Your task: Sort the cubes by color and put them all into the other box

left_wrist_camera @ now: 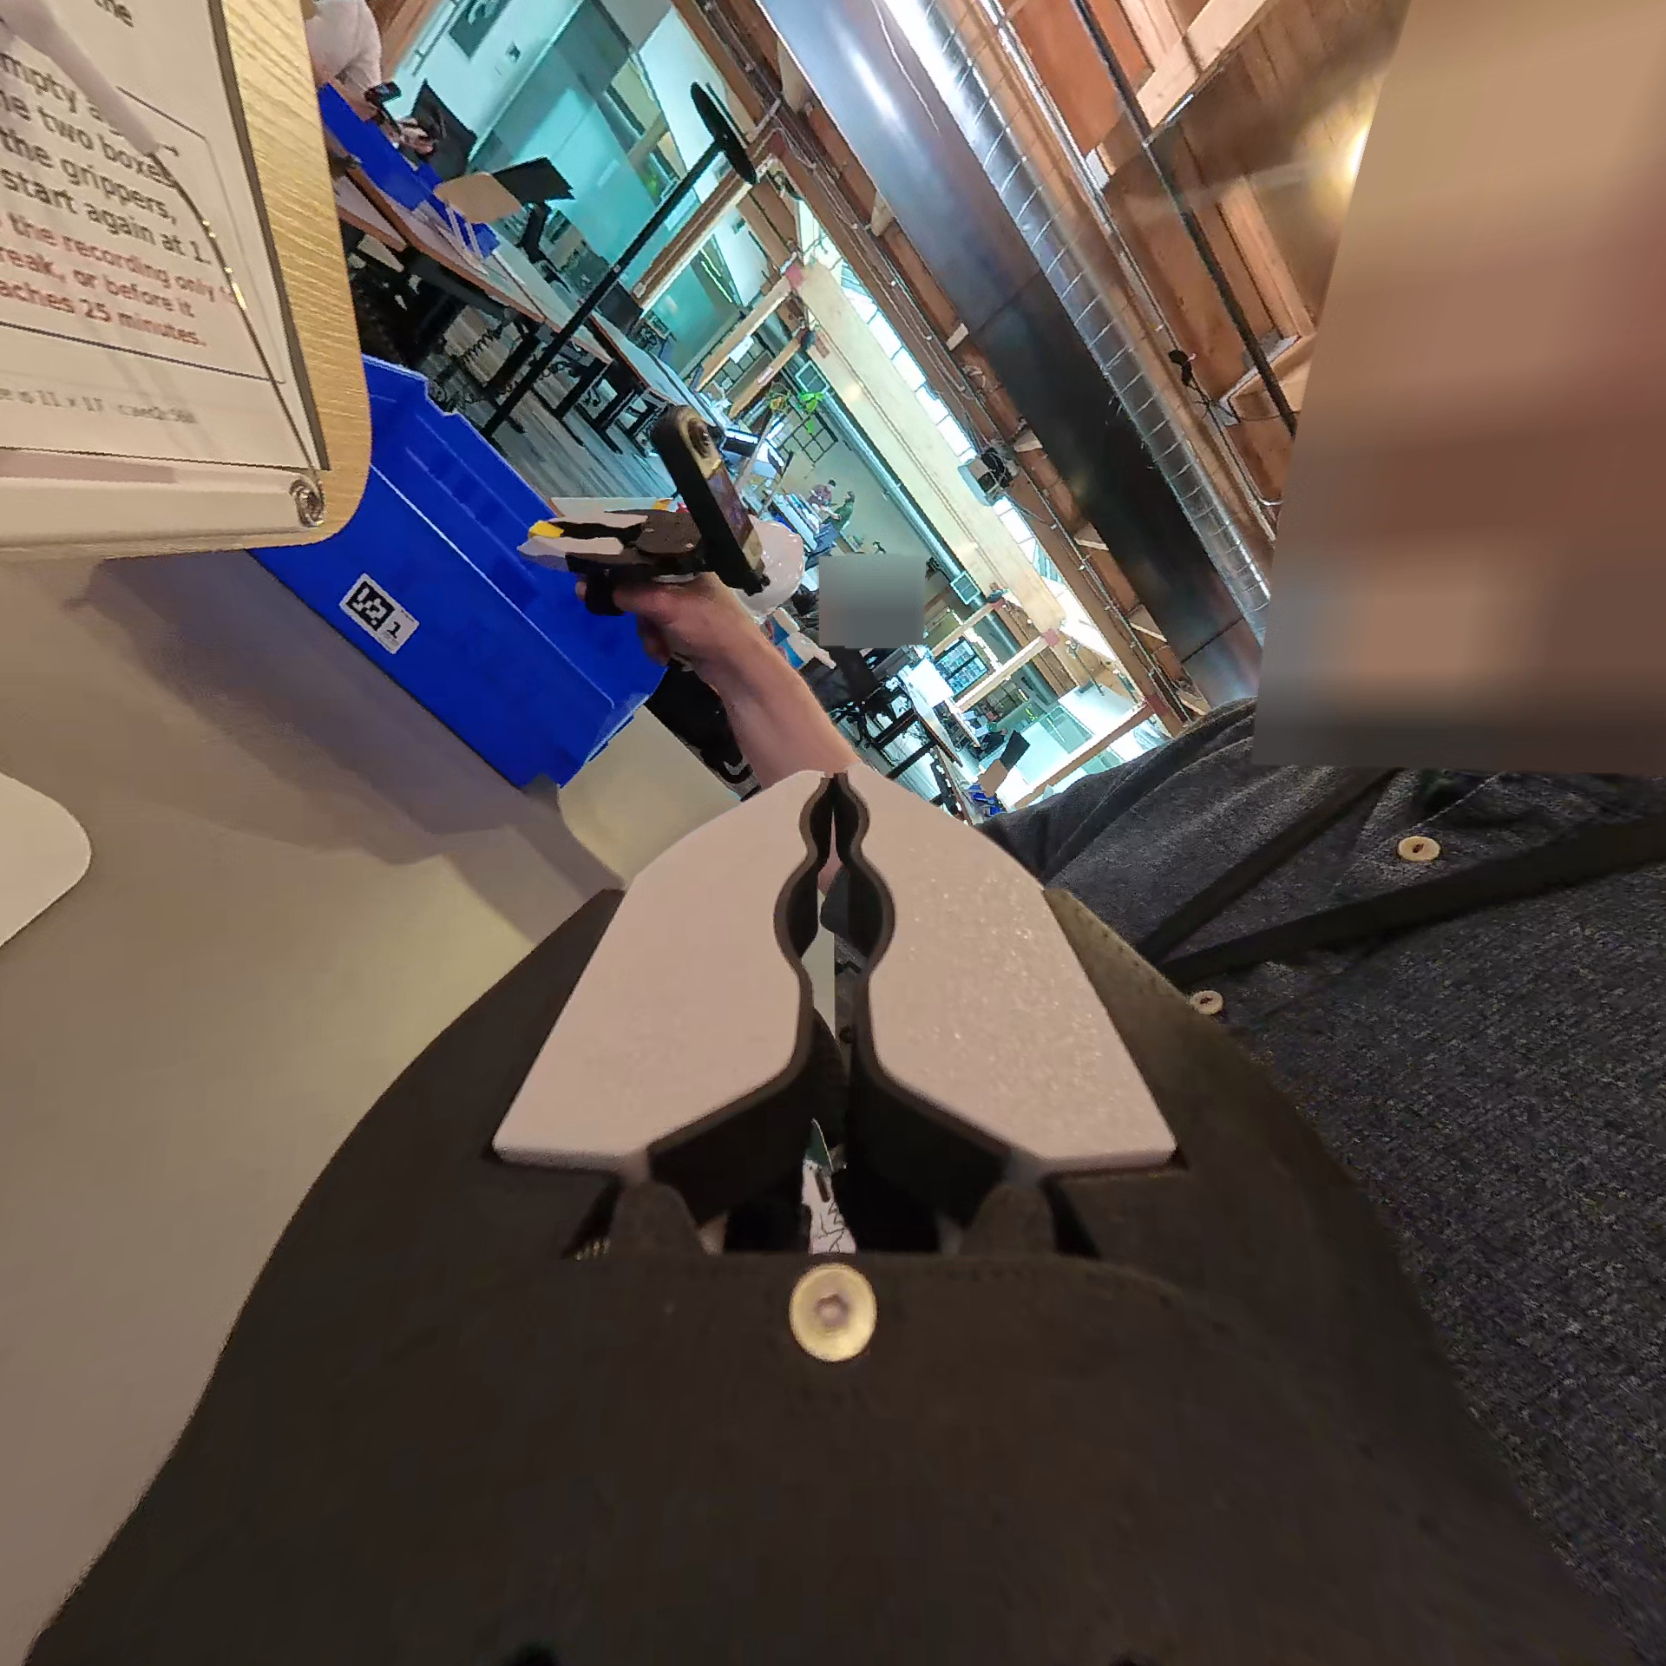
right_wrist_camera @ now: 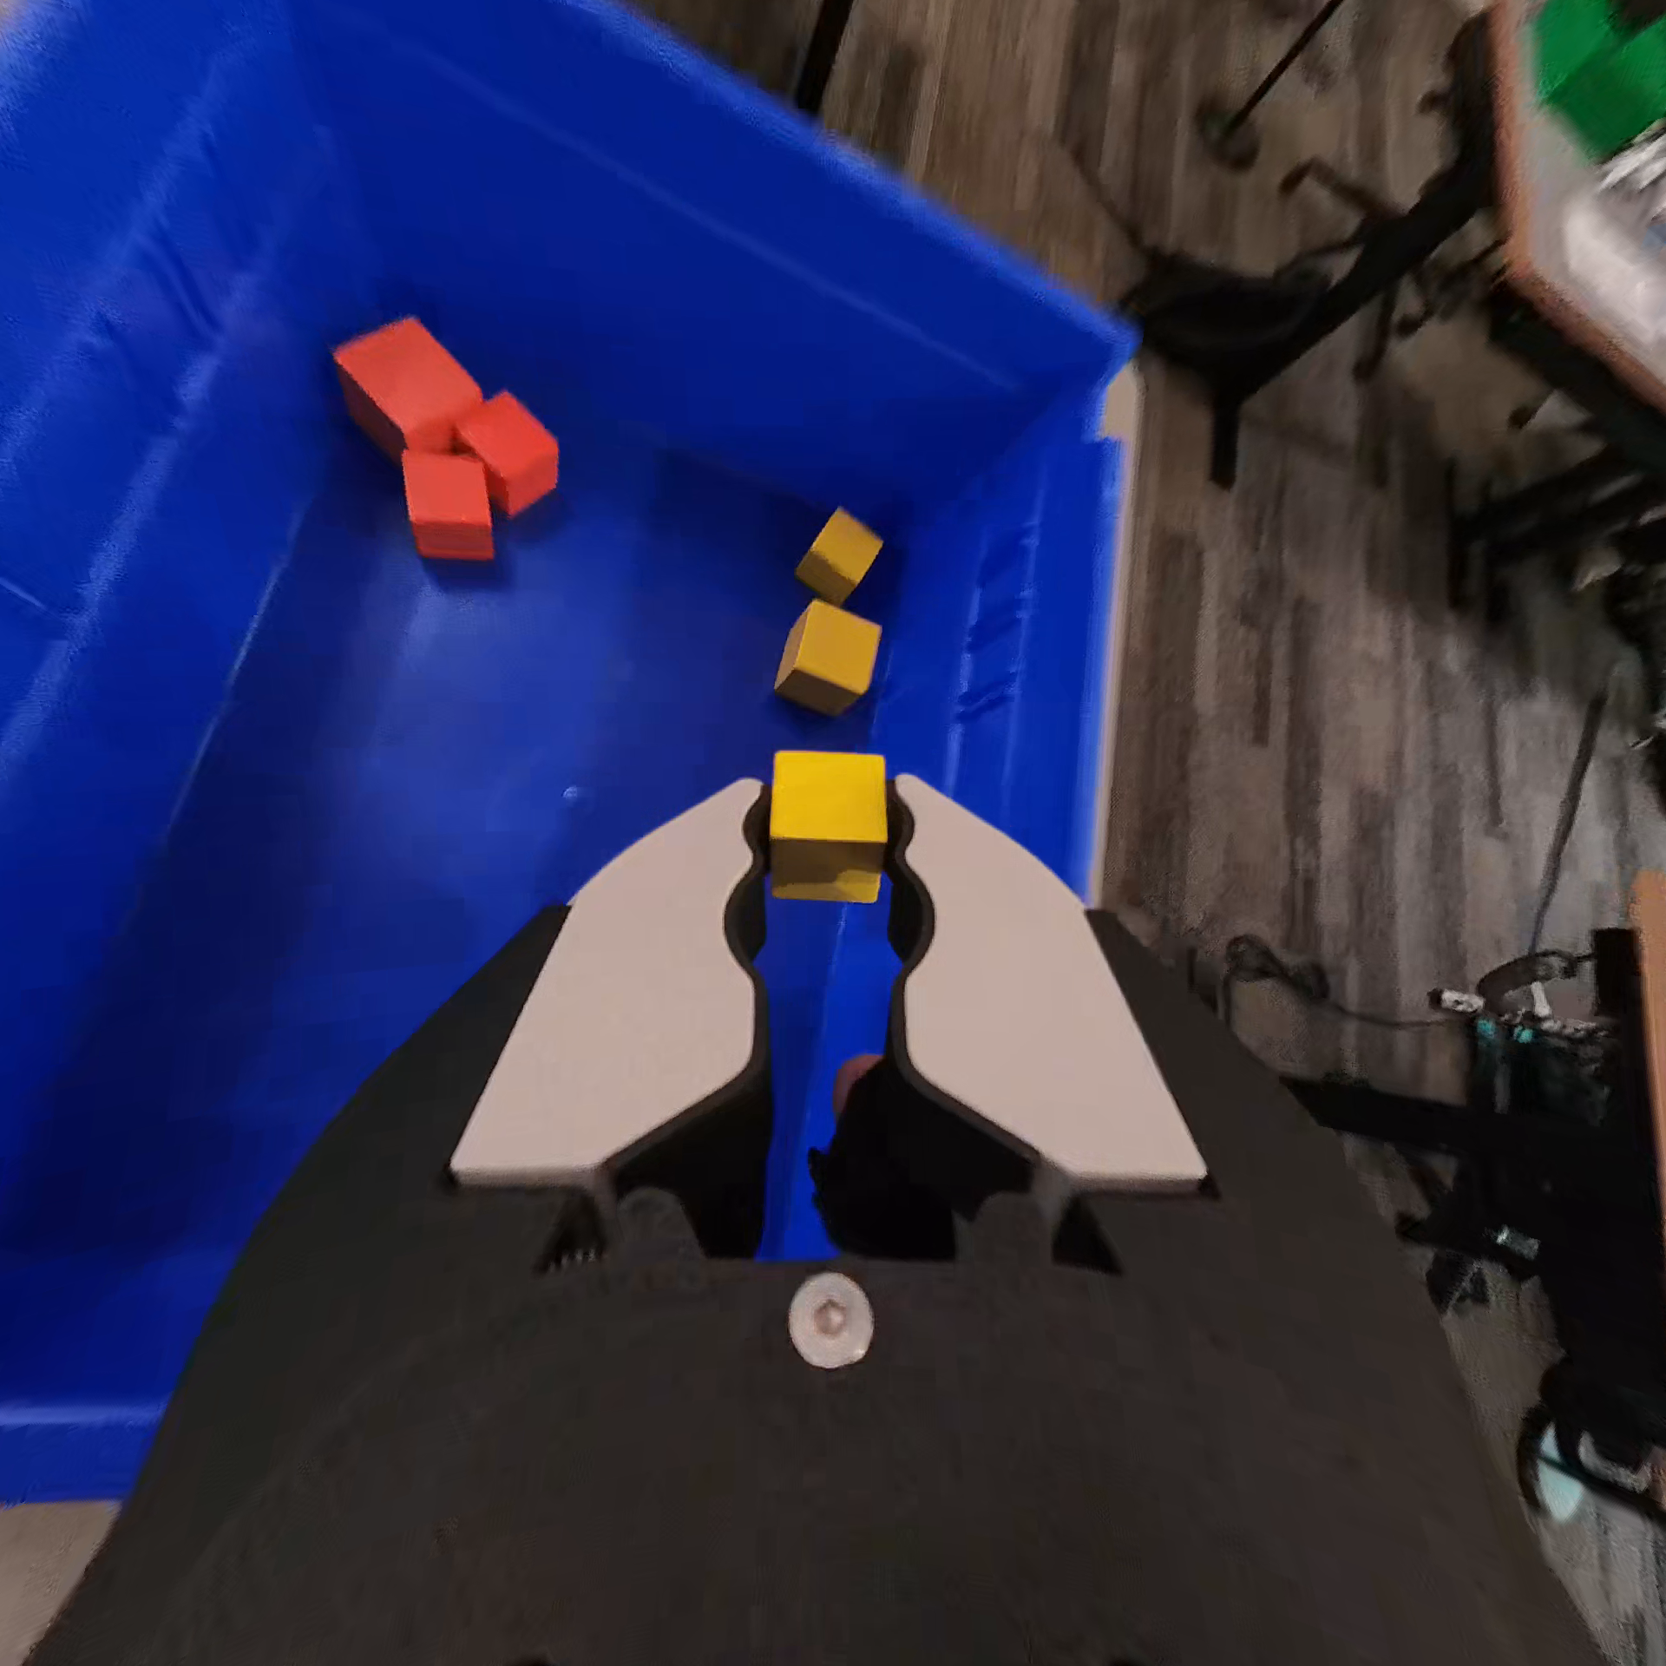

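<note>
Across the left wrist view, a framed instruction sheet (left_wrist_camera: 135, 243) with a brushed gold border fills the upper left corner, standing on a pale tabletop (left_wrist_camera: 180, 901). Just right of it a blue box (left_wrist_camera: 469, 631) sits on that surface, a small black-and-white marker sticker (left_wrist_camera: 379, 613) on its side wall. Farther right a hand (left_wrist_camera: 667, 613) holds the right gripper (left_wrist_camera: 541, 538) above the box's rim, a bit of yellow showing at its tips. Behind it a workshop hall stretches away, with long tables, black stands, wooden beams and a big metal duct (left_wrist_camera: 1037, 315) overhead. The left gripper (left_wrist_camera: 837, 793) points up toward that room with its white fingers (left_wrist_camera: 703, 974) closed together and nothing between them; a person's dark grey buttoned shirt (left_wrist_camera: 1397, 992) fills the right side. From the right wrist view, the blue box (right_wrist_camera: 135, 631) takes up the left and centre. Three red cubes (right_wrist_camera: 451, 442) lie clustered on its floor at the left, touching one another, and two yellow cubes (right_wrist_camera: 829, 613) lie near the right wall, well apart from the red ones. The right gripper (right_wrist_camera: 828, 825) hangs over the box's interior with both pads pressed on a yellow cube (right_wrist_camera: 828, 811). Right of the box's wall lies grey wood-look flooring (right_wrist_camera: 1307, 631), strewn with black cables and stand legs.
</note>
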Action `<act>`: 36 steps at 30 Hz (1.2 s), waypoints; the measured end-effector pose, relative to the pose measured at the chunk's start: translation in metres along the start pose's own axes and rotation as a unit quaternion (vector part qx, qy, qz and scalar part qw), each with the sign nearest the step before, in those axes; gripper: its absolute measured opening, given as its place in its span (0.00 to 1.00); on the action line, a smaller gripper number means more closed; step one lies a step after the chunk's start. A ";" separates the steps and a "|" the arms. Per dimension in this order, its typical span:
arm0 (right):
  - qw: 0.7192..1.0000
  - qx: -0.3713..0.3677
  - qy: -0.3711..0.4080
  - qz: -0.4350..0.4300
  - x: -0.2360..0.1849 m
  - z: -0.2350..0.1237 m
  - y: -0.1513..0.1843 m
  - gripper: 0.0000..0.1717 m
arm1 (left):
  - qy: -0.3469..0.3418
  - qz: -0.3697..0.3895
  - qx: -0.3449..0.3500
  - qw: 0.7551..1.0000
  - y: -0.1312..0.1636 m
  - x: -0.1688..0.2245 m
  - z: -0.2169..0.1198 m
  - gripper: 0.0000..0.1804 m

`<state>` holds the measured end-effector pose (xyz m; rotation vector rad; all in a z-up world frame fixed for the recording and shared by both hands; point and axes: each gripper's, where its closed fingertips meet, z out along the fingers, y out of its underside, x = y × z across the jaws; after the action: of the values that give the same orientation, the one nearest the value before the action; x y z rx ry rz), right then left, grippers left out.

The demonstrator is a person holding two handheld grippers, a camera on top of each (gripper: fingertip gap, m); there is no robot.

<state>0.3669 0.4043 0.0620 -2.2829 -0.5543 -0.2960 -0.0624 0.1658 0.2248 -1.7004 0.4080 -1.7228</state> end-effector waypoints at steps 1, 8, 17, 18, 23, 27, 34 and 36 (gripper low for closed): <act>1.000 -0.024 -0.004 0.001 -0.002 0.010 0.005 0.14 | -0.003 -0.001 0.001 1.000 0.000 -0.002 -0.001 0.00; 0.992 -0.125 0.003 0.002 -0.006 0.066 0.020 0.14 | -0.018 -0.008 0.004 1.000 -0.001 -0.012 -0.010 0.00; 0.981 -0.185 0.045 -0.046 -0.004 0.086 0.024 0.24 | -0.030 -0.010 0.005 0.999 0.002 -0.017 -0.021 0.00; 0.983 -0.171 0.050 -0.039 -0.002 0.081 0.018 0.24 | -0.032 -0.010 0.005 0.999 0.002 -0.017 -0.022 0.00; 0.997 -0.050 0.028 0.042 0.006 0.016 -0.023 0.19 | -0.057 -0.001 0.012 0.998 0.001 -0.020 -0.039 0.00; 0.999 0.019 -0.013 0.035 -0.017 -0.041 -0.042 0.17 | -0.103 0.014 0.025 0.994 -0.005 -0.031 -0.066 0.00; 0.993 0.101 -0.063 0.002 -0.085 -0.098 -0.046 0.14 | -0.322 0.083 0.074 0.940 -0.049 -0.076 -0.174 0.13; 0.991 0.104 -0.083 0.004 -0.107 -0.102 -0.043 0.14 | -0.398 0.108 0.051 0.910 -0.058 -0.097 -0.211 0.16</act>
<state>0.2482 0.3255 0.1195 -2.1169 -0.6297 -0.0401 -0.2883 0.2221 0.1675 -2.0124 0.1091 -0.7664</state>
